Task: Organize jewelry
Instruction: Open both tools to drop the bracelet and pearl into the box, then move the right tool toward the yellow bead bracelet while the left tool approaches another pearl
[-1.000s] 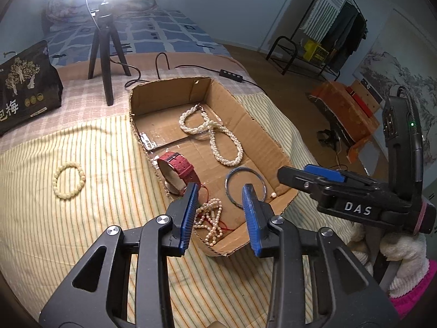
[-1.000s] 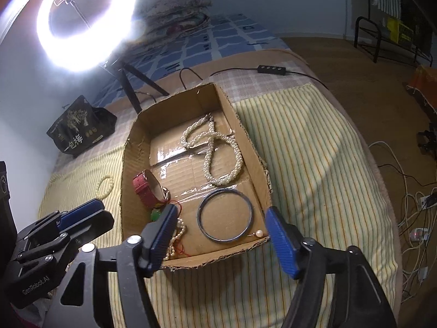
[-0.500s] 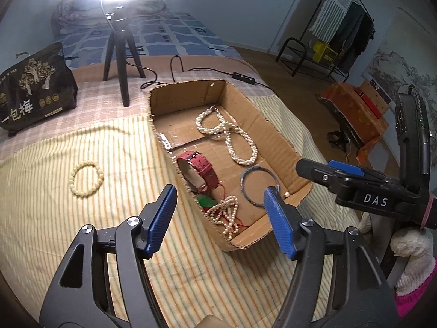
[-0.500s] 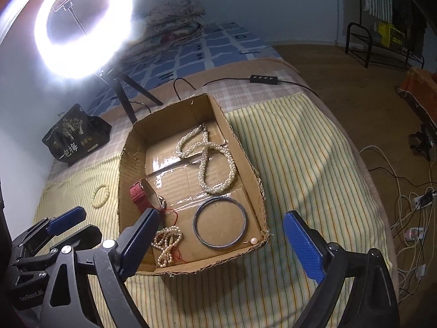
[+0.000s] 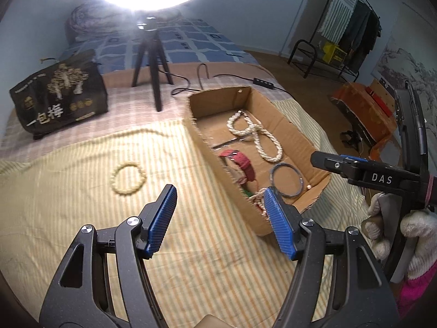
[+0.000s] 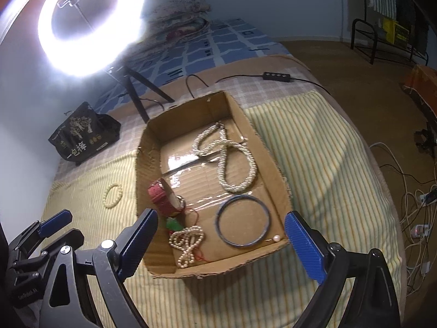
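A cardboard box (image 6: 275,164) on the striped bedspread holds a long pearl necklace (image 6: 235,158), a red watch (image 6: 164,198), a blue bangle (image 6: 243,224), a small pearl strand with a green pendant (image 6: 188,243) and a loose pearl (image 6: 276,237). A cream bead bracelet (image 5: 127,176) lies on the cloth left of the box (image 5: 210,147); it also shows in the right wrist view (image 6: 112,194). My left gripper (image 5: 220,218) is open and empty above the cloth, between bracelet and box. My right gripper (image 6: 221,243) is open and empty over the box's near end.
A ring light on a black tripod (image 5: 151,63) and a black bag (image 5: 58,95) stand behind the box. A cable with an inline switch (image 6: 275,77) runs across the bed. The bed edge drops to the floor on the right, where cables (image 6: 418,205) lie.
My left gripper opened wide and swung left from over the box toward the bead bracelet. My right gripper opened wider and stayed over the box's near end.
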Tool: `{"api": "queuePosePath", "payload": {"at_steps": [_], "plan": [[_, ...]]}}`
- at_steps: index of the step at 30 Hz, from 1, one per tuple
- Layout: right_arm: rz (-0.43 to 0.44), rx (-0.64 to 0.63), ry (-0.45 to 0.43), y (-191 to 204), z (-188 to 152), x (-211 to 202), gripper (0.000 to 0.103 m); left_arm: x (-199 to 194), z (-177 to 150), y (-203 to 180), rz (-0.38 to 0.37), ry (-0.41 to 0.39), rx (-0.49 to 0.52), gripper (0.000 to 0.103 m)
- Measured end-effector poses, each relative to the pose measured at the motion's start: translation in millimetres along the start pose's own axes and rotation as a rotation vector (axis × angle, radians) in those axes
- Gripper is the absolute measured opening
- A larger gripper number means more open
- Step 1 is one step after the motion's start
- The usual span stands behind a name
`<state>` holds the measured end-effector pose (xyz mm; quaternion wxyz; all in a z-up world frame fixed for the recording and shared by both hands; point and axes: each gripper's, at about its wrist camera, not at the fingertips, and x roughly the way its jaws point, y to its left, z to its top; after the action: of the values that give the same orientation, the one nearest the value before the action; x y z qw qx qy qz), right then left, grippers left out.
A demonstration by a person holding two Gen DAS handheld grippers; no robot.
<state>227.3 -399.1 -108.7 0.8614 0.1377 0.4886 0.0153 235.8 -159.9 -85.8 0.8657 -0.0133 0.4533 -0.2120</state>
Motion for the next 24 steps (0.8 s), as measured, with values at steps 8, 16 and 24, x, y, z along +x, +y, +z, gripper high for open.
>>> {"api": "queuePosePath", "payload": {"at_steps": [8,16,24], "plan": [[0.041,-0.025,-0.018,25,3,-2,0.095,-24,-6,37,0.043,-0.016,-0.032,0.068],[0.080,-0.068,-0.010,58,5,4,0.095,-50,-14,69,0.070,-0.031,-0.063,0.068],[0.131,-0.129,-0.003,103,4,12,0.095,-75,-29,109,0.101,-0.033,-0.112,0.068]]}}
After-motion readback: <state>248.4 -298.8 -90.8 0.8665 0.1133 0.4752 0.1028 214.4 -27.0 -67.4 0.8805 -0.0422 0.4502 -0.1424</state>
